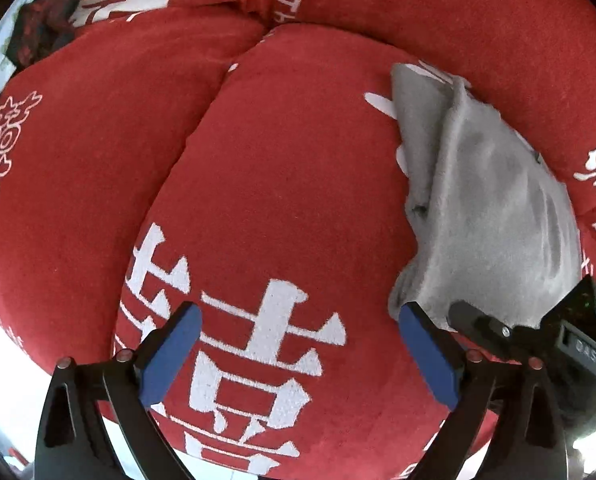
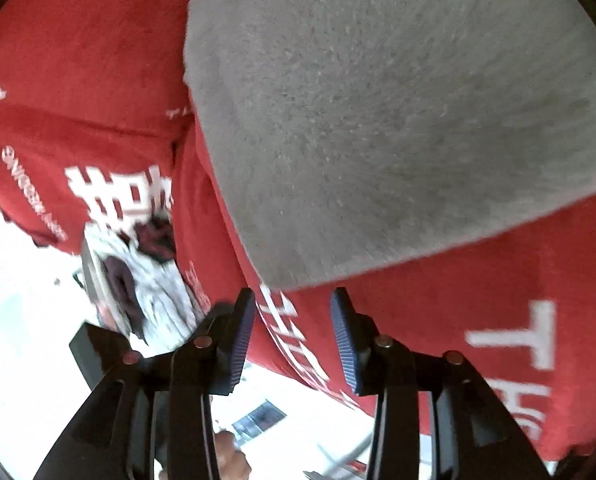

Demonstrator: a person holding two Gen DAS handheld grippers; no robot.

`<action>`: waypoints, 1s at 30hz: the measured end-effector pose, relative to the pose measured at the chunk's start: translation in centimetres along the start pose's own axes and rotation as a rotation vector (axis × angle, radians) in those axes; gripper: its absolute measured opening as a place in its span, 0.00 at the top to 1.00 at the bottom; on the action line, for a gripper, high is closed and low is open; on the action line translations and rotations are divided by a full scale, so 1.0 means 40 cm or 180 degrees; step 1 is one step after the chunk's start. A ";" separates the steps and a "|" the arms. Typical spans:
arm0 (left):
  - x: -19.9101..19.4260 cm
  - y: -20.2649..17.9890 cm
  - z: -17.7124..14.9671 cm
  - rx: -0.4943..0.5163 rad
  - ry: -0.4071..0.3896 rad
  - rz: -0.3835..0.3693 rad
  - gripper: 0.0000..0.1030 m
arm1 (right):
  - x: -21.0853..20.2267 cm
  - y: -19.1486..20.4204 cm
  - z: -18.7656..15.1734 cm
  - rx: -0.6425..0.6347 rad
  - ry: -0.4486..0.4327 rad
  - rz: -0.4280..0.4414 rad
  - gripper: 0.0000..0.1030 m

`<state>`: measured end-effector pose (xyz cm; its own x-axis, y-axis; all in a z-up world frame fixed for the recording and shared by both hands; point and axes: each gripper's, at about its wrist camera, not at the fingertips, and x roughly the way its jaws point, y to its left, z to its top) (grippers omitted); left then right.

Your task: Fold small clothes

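A small grey fleece garment (image 1: 486, 196) lies bunched on red cushions (image 1: 282, 184) with white characters, at the right of the left wrist view. It fills the upper right of the right wrist view (image 2: 378, 120). My left gripper (image 1: 298, 312) is open and empty, its right fingertip (image 1: 414, 316) at the garment's near corner. My right gripper (image 2: 294, 300) is open and empty, its tips just below the garment's near edge. The right gripper's body also shows in the left wrist view (image 1: 570, 340), beside the garment.
More red cushions (image 1: 78, 168) lie to the left and behind. A dark red patterned cloth (image 1: 42, 28) lies at the far left on a pale surface. A white and dark cloth pile (image 2: 142, 280) lies left of the right gripper. Bright white floor (image 2: 26, 300) lies below.
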<state>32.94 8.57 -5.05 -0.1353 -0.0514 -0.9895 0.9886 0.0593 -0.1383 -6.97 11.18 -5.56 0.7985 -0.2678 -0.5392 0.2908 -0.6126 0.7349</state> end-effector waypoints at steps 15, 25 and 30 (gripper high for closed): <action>-0.010 0.054 0.042 -0.0022 -0.0222 0.0071 0.03 | 0.040 0.065 0.019 -0.0296 0.0087 -0.0431 0.93; -0.006 0.014 0.073 -0.0037 -0.0262 -0.0045 0.03 | 0.074 0.165 -0.040 -0.1233 0.0598 -0.1279 0.89; 0.004 -0.010 0.082 -0.0002 -0.0212 0.0002 0.03 | 0.000 0.244 -0.051 -0.1749 0.0339 -0.1425 0.88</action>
<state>32.74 5.27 -5.02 -0.1301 -0.1176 -0.9845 0.9886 0.0600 -0.1378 -3.05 6.71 2.46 0.5794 0.0128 -0.8149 0.8035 -0.1762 0.5686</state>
